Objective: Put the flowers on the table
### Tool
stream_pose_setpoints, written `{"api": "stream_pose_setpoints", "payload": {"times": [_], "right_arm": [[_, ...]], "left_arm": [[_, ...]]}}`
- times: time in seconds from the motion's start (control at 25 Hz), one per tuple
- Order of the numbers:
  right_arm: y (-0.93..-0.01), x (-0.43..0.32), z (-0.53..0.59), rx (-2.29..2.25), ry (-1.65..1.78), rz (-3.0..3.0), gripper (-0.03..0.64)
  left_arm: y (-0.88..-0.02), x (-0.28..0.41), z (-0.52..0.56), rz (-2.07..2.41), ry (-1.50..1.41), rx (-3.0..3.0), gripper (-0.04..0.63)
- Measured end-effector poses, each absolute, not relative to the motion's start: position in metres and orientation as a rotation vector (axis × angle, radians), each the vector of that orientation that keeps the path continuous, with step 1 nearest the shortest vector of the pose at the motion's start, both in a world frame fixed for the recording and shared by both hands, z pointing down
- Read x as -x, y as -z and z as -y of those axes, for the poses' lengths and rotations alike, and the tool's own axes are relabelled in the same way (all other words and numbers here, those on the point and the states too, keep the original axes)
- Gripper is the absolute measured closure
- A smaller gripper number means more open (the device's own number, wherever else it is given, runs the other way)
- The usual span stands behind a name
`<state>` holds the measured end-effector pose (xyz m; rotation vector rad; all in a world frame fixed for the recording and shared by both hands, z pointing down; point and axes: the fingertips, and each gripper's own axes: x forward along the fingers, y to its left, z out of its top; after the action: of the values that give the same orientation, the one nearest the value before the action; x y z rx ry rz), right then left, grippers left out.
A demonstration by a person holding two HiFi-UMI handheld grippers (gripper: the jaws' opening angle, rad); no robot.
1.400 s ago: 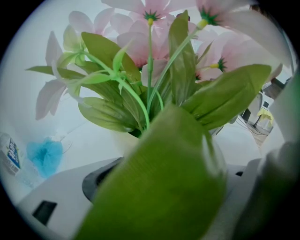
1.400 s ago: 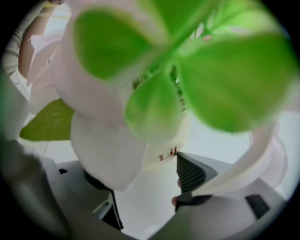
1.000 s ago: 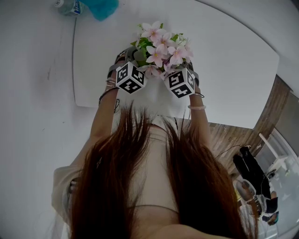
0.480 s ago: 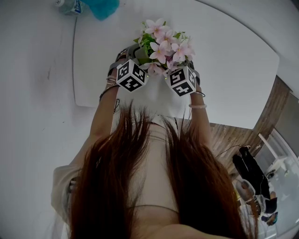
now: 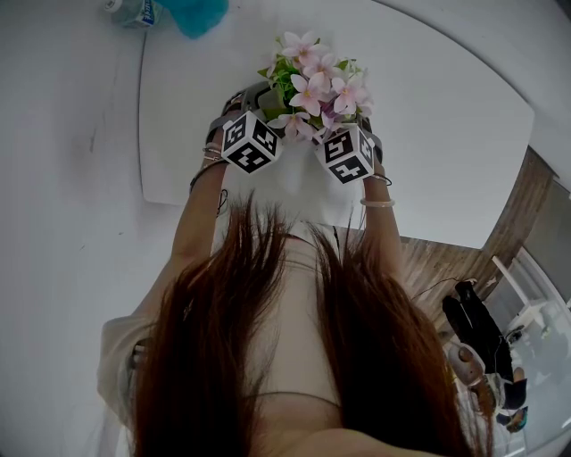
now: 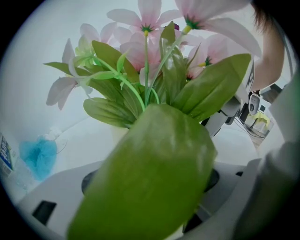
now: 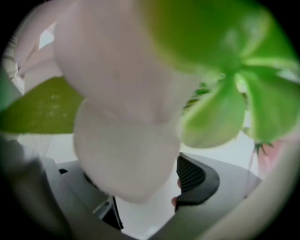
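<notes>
A bunch of pink flowers (image 5: 314, 85) with green leaves stands in a small white pot (image 6: 120, 133), held up over the white table (image 5: 446, 134). My left gripper (image 5: 257, 105) is at its left side and my right gripper (image 5: 360, 121) at its right, both with the marker cubes toward me. In the left gripper view a big green leaf (image 6: 150, 178) covers the jaws. In the right gripper view a pale petal (image 7: 124, 140) blocks most of the gap; the jaw pads (image 7: 192, 174) show beside it. Both grippers carry the pot; the grip itself is hidden.
A blue fluffy thing (image 5: 192, 13) and a plastic bottle (image 5: 129, 11) lie by the table's far left corner. The table's near edge (image 5: 268, 210) is just below the grippers. Wooden floor and another person (image 5: 482, 326) are at the lower right.
Both grippers and the flowers have moved a little farther from me over the table. The bunch has turned slightly.
</notes>
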<state>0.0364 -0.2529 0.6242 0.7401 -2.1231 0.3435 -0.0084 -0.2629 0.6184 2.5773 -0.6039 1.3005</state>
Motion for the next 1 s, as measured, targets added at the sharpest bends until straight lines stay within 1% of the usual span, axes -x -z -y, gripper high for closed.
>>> {"api": "stream_pose_setpoints", "payload": {"times": [1.0], "right_arm": [[-0.6251,-0.0368,0.2517,-0.731,-0.369,2.124,0.242]], "left_arm": [[-0.6202,0.0081,0.2616,0.592,-1.267,-2.573,0.218]]}}
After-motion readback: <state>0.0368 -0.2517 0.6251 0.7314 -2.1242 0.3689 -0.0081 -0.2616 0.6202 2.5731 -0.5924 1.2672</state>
